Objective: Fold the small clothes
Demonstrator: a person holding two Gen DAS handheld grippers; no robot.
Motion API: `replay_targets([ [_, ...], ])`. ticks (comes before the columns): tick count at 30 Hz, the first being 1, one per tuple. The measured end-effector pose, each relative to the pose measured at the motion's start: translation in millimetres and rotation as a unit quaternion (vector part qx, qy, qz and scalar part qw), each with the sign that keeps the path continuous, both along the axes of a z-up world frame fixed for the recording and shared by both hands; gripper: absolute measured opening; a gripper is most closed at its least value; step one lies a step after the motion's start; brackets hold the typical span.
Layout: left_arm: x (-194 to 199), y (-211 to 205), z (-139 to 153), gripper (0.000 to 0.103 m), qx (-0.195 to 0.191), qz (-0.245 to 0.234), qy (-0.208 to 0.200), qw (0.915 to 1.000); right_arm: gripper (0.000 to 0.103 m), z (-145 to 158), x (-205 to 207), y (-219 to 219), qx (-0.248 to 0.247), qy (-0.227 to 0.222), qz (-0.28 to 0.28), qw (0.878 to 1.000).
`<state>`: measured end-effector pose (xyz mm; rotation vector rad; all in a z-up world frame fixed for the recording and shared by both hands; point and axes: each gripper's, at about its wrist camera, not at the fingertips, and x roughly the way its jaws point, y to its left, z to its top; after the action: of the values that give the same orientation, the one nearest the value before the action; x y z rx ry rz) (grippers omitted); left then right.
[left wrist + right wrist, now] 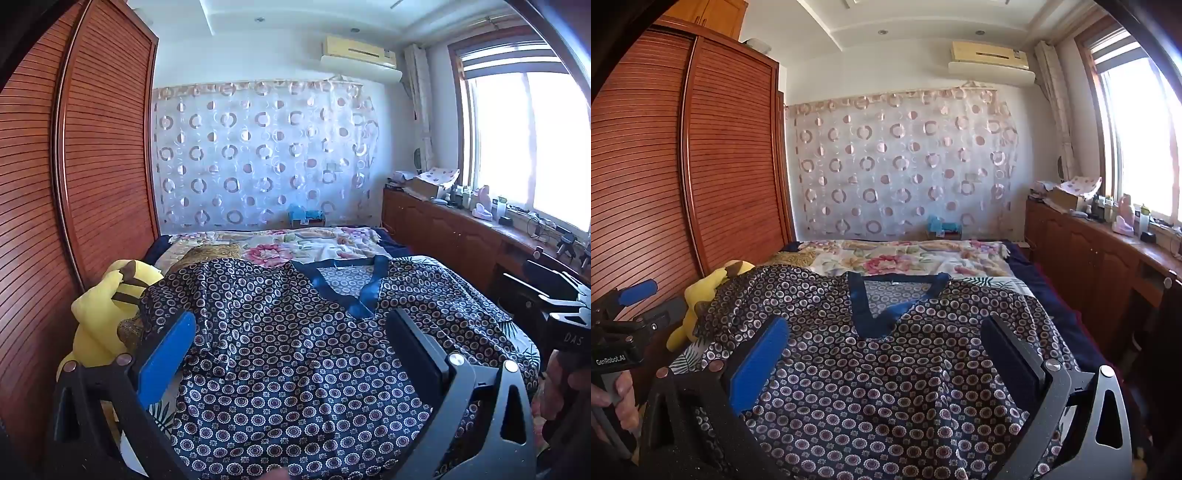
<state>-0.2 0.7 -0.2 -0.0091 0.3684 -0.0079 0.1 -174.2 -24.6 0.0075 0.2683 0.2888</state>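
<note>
The patterned top [886,369] lies spread front-up on the bed [1067,328], its blue V-neck collar [886,306] at the far end, just short of the floral quilt [905,258] that covers the head of the bed. Taking the collar as the landmark and going left to right: well to its left a yellow plush toy [107,306] sits at the bed edge, touching or just beside the garment's left sleeve, in front of the slatted wardrobe [92,166]; nearer than the collar and left of it the left gripper [291,350] hangs over the lower body of the cloth with its jaws spread wide, holding nothing; nearer and right of it the right gripper [886,354] does the same — also wide apart and empty. The top's long axis runs from the hem, nearest the cameras, up to the collar, so the neck points away toward the curtained wall [905,166]. The risks, as I judge them: the fabric looks thin and slippery, already rippled near the hem, so a pinch may catch only the upper layer and the fold would come out skewed; the left sleeve could drag on the plush toy; and the hem — draped at the near bed edge, as far as I can tell — might slide off if pulled unevenly.
</note>
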Motion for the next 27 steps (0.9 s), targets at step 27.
replay_targets([
  [27, 1.4, -2.6, -2.0, 0.103, 0.004, 0.007, 0.006, 1.0, 0.103, -0.6, 0.9, 2.3, -0.003, -0.001, 0.005, 1.0],
])
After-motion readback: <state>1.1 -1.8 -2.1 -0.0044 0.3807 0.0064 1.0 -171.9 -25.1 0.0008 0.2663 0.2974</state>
